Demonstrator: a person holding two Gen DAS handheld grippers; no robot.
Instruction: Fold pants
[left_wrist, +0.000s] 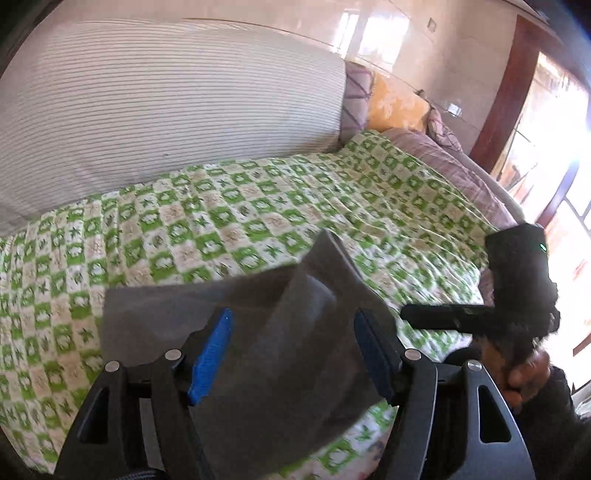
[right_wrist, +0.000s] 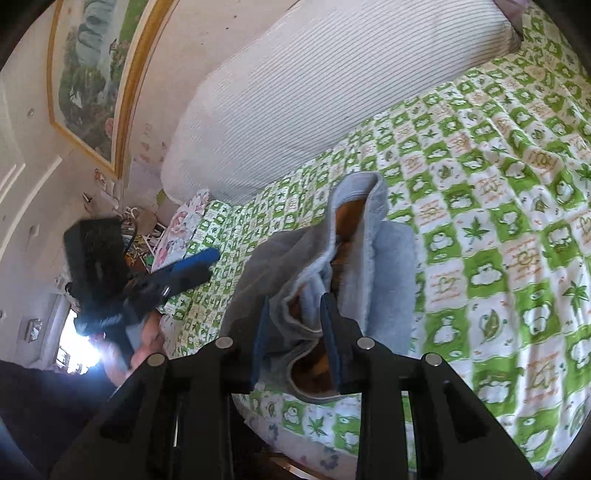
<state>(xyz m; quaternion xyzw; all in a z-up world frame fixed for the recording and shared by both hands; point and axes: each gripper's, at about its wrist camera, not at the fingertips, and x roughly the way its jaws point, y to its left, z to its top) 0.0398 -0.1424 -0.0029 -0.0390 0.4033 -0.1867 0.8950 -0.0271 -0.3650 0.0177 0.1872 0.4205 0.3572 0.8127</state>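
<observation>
Over the bed (left_wrist: 258, 206), toward 6 o'clock of both wrist views, the grey sweatpants (left_wrist: 280, 332) are held lifted clear of the green-and-white checked bedspread (right_wrist: 498, 229).

- Left tool (left_wrist: 295, 354): blue pads set wide apart, grey cloth draped between them. No pinch is evident; it is judged open, with the cloth resting across it.
- Right tool (right_wrist: 295, 343): jaws drawn close, clamped on a bunched edge of the sweatpants, likely a waistband or hem. Fleece lining and an orange-brown inner patch are visible at 12 o'clock of the grip.
- In the left view the right tool is seen at 3 o'clock, apart from the cloth there. In the right view the left tool is seen at 9 o'clock.
- A white ribbed bolster (left_wrist: 166, 103) lies at 11 o'clock, and pillows (left_wrist: 399, 107) at 1 o'clock.

Step judged: pickup or spreading, before any fold. The garment is crumpled and not yet laid flat.

Next move calls for: a second corner to be gripped by the left tool, then the cloth to be drawn taut and lowered flat onto the bedspread.

Writing: none legible on the garment or tools. Beige marks in the bedspread squares cannot be read.
</observation>
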